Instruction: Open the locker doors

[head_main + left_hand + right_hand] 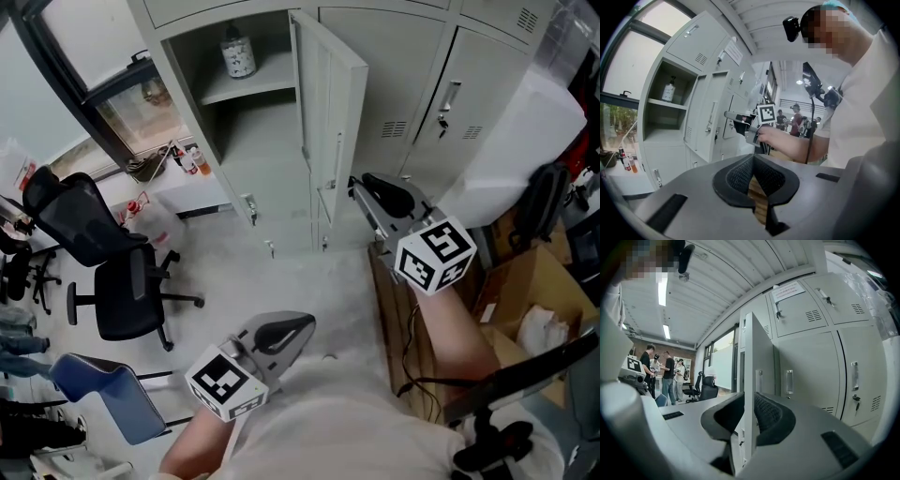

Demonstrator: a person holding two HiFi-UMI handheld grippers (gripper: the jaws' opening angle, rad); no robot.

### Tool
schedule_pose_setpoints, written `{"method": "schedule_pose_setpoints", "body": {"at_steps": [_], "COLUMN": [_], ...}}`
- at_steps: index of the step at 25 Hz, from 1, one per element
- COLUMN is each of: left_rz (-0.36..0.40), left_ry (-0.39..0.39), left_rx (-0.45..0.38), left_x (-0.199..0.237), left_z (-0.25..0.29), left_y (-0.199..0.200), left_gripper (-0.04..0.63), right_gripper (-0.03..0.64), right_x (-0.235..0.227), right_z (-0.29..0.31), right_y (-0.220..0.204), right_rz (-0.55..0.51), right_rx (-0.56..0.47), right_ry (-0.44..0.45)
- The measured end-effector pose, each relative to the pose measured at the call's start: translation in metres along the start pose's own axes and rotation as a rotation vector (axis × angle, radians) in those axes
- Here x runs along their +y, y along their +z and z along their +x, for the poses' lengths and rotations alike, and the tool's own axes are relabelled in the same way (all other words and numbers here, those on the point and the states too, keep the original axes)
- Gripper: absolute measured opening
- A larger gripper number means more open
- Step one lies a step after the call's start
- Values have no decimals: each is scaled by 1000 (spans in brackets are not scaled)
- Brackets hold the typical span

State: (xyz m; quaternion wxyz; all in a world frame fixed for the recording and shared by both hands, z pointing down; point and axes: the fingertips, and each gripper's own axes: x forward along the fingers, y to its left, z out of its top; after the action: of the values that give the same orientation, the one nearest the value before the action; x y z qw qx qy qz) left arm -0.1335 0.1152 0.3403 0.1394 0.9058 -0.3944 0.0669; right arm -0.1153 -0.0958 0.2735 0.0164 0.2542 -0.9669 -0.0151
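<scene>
Edgewise — flat door (757, 357) (knurled right gripper (746, 417))

Pale floor (281, 281), black office chair (122, 291), blue chair (108, 394), window (131, 112), ceiling striplights (662, 291).

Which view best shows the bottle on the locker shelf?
Head view: the bottle stands clear and unblocked on the shelf. Left gripper view shows it too, off to the left; right gripper view does not show it.

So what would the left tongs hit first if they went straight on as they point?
Probably the right tongs, clamped on the open door's edge, dead ahead in the left gripper view; depth is unclear.
</scene>
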Motion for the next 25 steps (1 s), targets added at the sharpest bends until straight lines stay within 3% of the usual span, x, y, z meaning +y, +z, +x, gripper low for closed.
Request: {"method": "schedule_pose_setpoints", "body": {"at_steps": [8, 19, 25], "left_rz": [-32, 16, 3], "left_ry": [-28, -212, -258], "left_rx": [21, 15, 3], "left_x": [-31, -57, -57], "left_z": [8, 5, 1], "left_y": [-18, -13, -30], "left_gripper": [11, 11, 11], "right_gripper": [57, 49, 49], "right_x": [6, 36, 43], "right_z": [-58, -124, -141], "right_y": [-40, -90, -116], "right_rz": [37, 94, 86], "right_rx": [53, 171, 217], "right_ry": [-35, -183, -256]}}
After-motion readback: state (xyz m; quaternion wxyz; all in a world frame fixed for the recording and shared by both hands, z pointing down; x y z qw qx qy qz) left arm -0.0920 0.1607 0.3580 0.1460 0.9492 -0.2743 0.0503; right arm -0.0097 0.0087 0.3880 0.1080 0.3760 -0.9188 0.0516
